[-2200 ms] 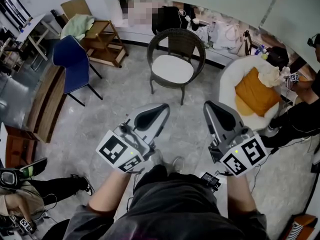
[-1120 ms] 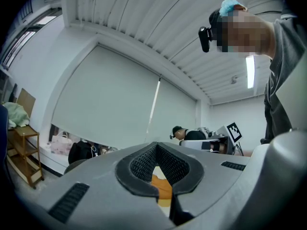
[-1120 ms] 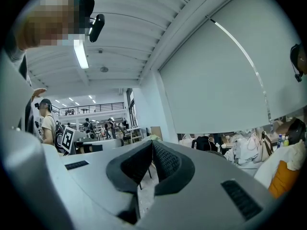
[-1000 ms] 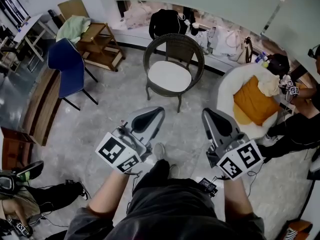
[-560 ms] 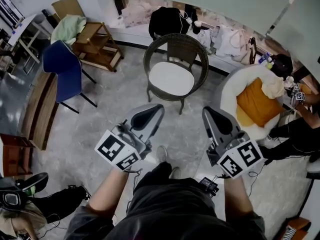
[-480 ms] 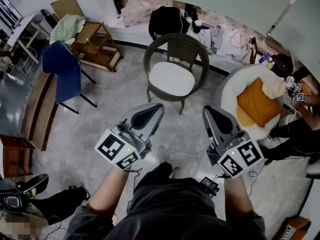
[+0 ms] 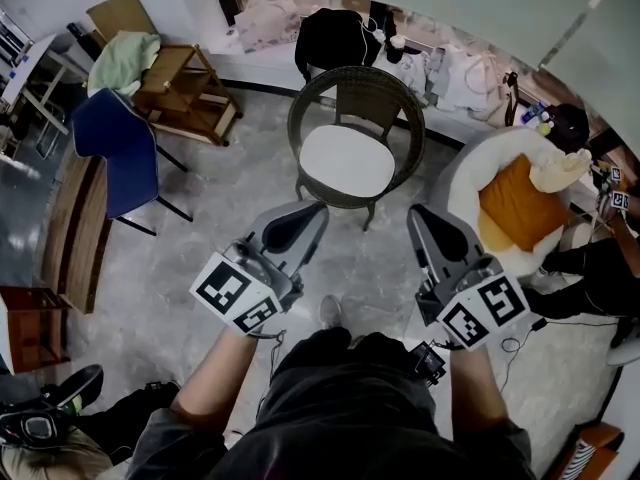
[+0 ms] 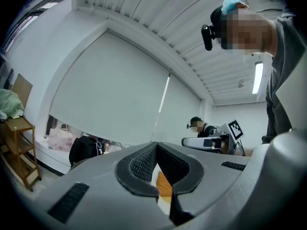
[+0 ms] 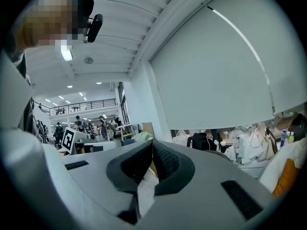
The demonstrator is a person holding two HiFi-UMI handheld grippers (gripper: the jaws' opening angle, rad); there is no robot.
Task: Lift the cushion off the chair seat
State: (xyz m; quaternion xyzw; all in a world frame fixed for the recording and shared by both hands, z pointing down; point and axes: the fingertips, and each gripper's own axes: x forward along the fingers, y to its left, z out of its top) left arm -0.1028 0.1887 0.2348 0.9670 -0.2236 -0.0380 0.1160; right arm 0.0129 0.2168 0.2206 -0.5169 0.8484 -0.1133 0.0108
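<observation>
A white oval cushion (image 7: 346,162) lies on the seat of a dark wicker chair (image 7: 400,103) at the top middle of the head view. My left gripper (image 7: 318,208) hangs in front of the chair, shut and empty, well short of the seat. My right gripper (image 7: 415,211) is held beside it, also shut with nothing between its jaws. In the left gripper view the left gripper (image 8: 156,144) has its jaws meeting at the tips. The right gripper (image 9: 152,142) looks the same in its own view. The chair back (image 9: 229,153) just shows past the right jaws.
A blue chair (image 7: 115,153) and a wooden shelf stand (image 7: 180,83) stand at the left. At the right is a white round seat (image 7: 470,168) with an orange cushion (image 7: 520,208). Bags (image 7: 335,36) line the far wall. People sit at the right edge and bottom left.
Both grippers and I have moved toward the wicker chair, which now sits closer and slightly lower in the head view. The jaws stay shut.
</observation>
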